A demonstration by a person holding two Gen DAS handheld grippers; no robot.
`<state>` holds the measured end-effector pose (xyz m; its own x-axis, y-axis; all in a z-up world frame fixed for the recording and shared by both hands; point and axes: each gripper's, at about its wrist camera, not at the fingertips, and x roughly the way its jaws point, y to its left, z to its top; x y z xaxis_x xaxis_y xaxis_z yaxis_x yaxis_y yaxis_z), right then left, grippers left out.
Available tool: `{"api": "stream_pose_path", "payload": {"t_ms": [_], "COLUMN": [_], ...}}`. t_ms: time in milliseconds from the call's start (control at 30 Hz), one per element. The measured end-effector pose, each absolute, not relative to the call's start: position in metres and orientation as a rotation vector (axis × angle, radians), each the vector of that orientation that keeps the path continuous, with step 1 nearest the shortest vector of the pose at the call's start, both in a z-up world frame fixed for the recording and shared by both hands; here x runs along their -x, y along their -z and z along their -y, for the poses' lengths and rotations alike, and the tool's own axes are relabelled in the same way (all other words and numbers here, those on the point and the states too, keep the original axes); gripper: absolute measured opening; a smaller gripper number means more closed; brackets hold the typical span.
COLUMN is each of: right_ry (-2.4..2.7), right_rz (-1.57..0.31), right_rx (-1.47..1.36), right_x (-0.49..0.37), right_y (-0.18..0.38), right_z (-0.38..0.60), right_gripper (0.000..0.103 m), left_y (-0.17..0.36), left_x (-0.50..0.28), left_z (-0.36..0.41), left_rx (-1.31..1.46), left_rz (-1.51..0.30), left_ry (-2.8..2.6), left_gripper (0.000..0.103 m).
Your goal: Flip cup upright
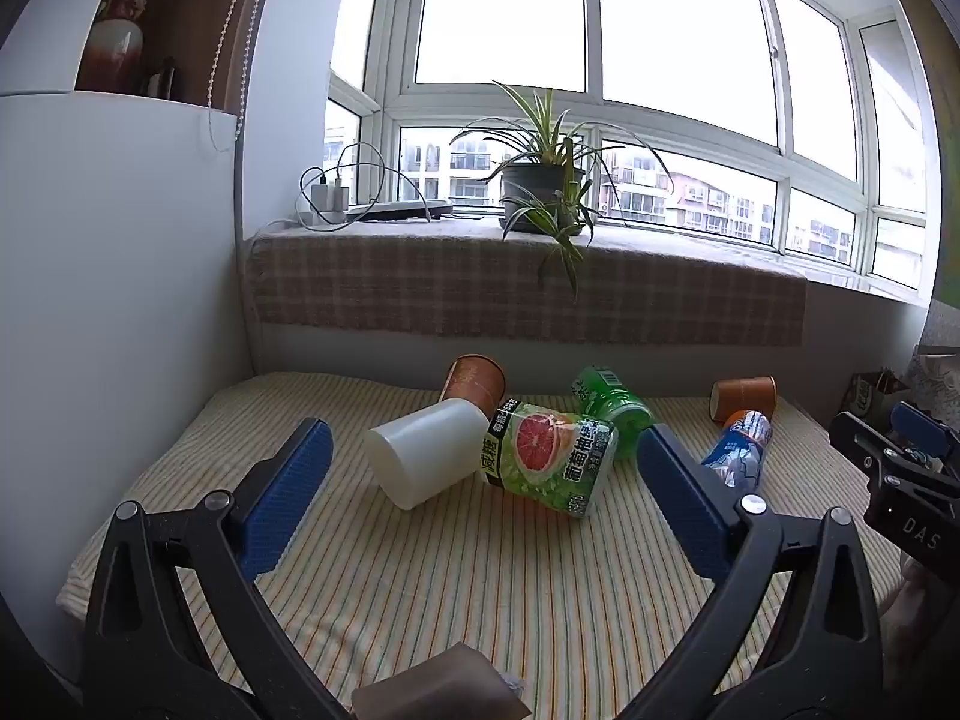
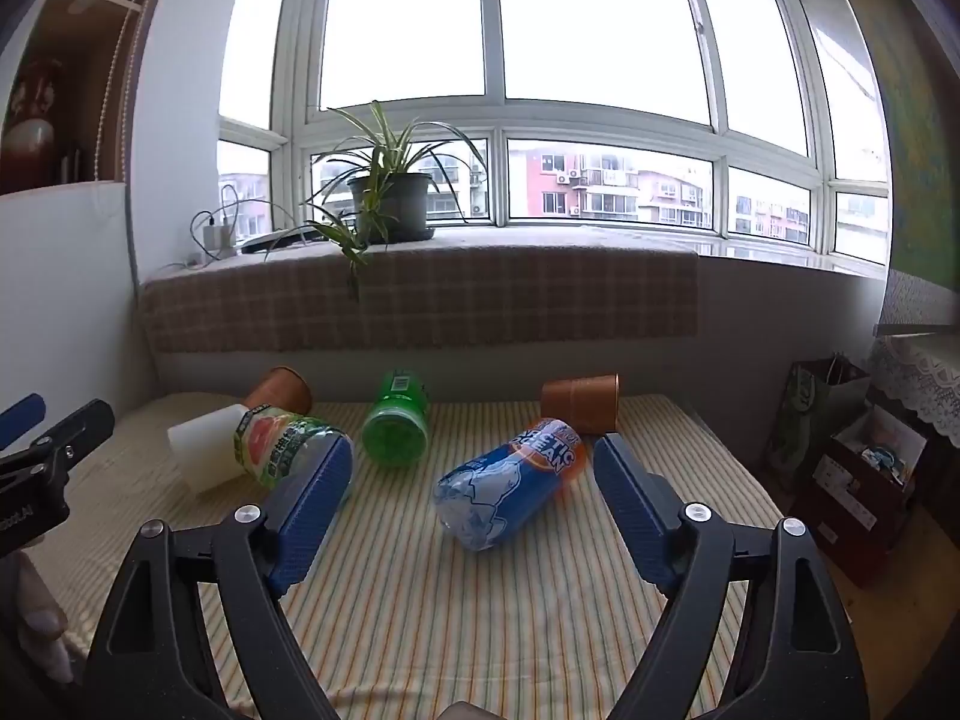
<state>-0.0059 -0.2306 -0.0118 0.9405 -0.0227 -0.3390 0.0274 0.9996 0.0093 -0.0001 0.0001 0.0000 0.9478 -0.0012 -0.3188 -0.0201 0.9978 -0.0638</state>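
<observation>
Several cups lie on their sides on a striped cloth. A white cup lies by a grapefruit-label cup. A brown cup lies behind them. A green cup, a blue-label cup and a second brown cup lie further right. My left gripper is open, short of the white and grapefruit cups. My right gripper is open, with the blue-label cup between its fingers' line.
A window sill with a checked cloth and a potted plant runs behind the table. A white wall panel stands on the left. Bags and a box stand on the floor at the right.
</observation>
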Motion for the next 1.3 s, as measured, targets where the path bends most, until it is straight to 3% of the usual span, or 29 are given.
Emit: {"api": "stream_pose_path", "payload": {"t_ms": [1300], "right_ry": [0.029], "right_rz": [-0.351], "right_rx": [0.006], "right_x": [0.001], "right_y": [0.012], "right_z": [0.225], "right_gripper": [0.083], "left_y": [0.009], "left_x": [0.0], "left_z": [0.004], "left_rx": [0.066], "left_rz": [-0.352], "left_ry": [0.01], "left_gripper": [0.103]}}
